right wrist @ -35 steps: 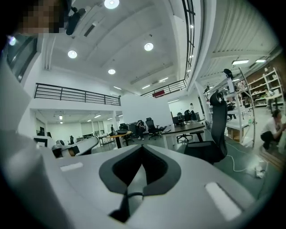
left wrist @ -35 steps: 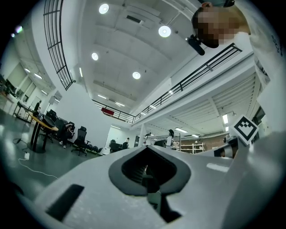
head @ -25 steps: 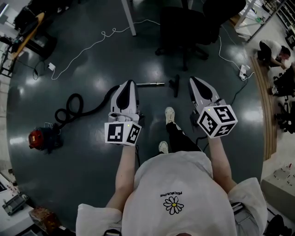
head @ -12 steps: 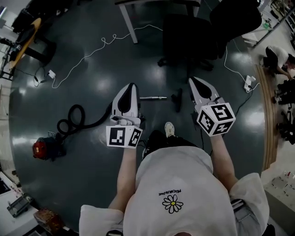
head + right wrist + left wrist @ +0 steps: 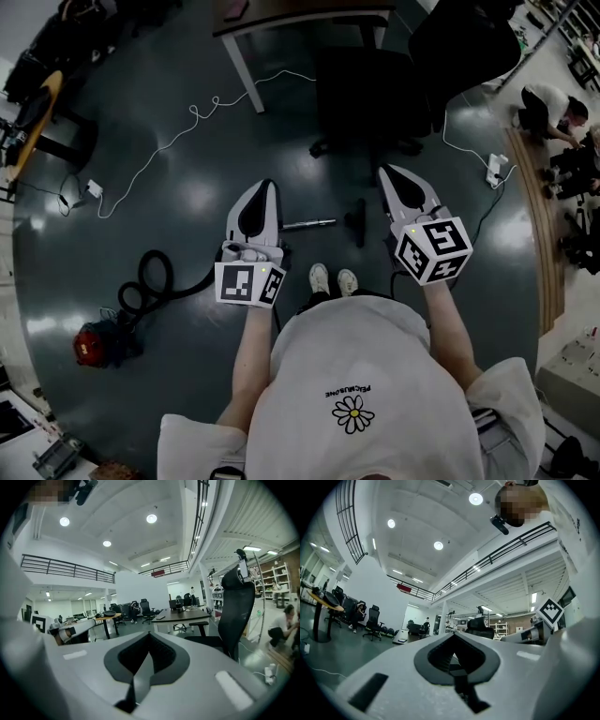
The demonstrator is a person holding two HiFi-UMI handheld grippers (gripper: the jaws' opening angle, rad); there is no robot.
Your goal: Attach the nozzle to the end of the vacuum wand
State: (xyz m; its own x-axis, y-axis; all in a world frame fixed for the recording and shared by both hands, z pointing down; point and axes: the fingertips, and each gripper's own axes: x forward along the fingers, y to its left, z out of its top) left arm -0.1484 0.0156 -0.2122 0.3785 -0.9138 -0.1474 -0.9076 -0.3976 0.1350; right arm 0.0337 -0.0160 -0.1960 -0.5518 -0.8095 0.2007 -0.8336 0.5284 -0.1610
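Now that the person has stepped closer, the vacuum wand (image 5: 309, 223) and nozzle (image 5: 357, 221) lie apart within reach, with the left gripper (image 5: 265, 187) and right gripper (image 5: 386, 173) both closed and empty.

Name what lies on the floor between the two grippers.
Head view: the metal wand and the black nozzle lie there.

Open-plan lab/office hall: black metal mezzanine railing (image 5: 65, 568) upper left, dark-topped desk (image 5: 180, 616) centre, tall black office chair (image 5: 236, 611) right, white wall shelving (image 5: 280, 581) far right.
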